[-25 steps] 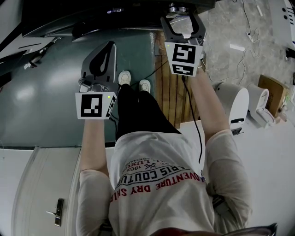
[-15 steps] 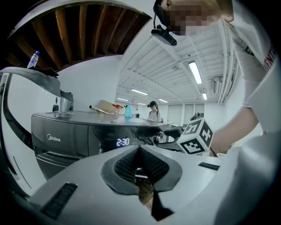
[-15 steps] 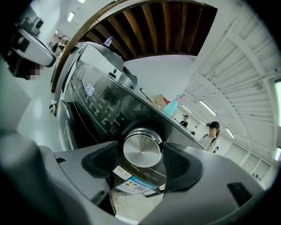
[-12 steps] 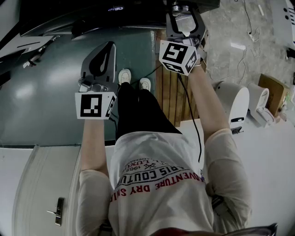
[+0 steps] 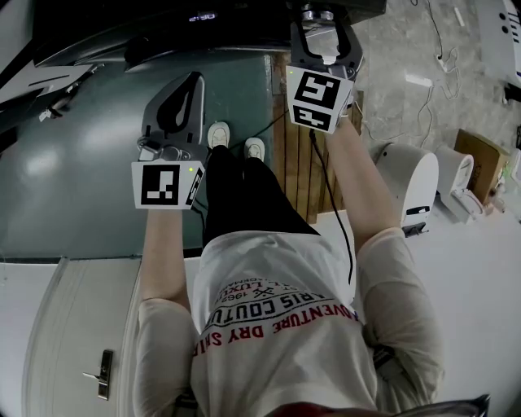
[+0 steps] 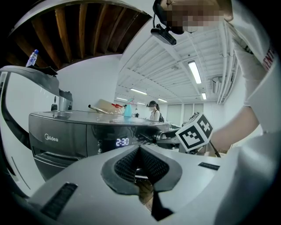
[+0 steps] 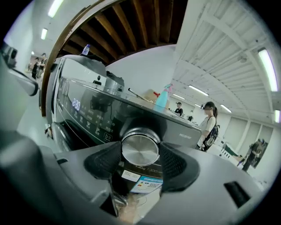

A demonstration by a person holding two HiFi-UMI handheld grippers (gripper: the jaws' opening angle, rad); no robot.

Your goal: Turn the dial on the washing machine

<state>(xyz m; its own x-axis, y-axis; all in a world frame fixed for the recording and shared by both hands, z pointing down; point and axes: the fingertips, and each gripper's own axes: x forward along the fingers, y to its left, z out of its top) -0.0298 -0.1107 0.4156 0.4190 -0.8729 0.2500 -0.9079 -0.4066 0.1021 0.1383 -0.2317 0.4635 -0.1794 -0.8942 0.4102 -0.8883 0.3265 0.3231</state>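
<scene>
Hovering short of the washing machine (image 6: 61, 132), the left gripper (image 6: 139, 151) keeps its jaws pressed together, empty. Farther on, the right gripper (image 7: 140, 159), its jaws having just been closing, clasps the silver dial (image 7: 140, 147) on the machine's front panel.

washing machine (image 7: 88, 112) 1 | dial (image 7: 140, 148) 1 | left tongs (image 6: 140, 149) + right tongs (image 5: 324, 23) = 2

Head view steeply down, both gripper views facing washing machine (image 6: 66, 140), right's close on dial (image 7: 140, 149)
</scene>
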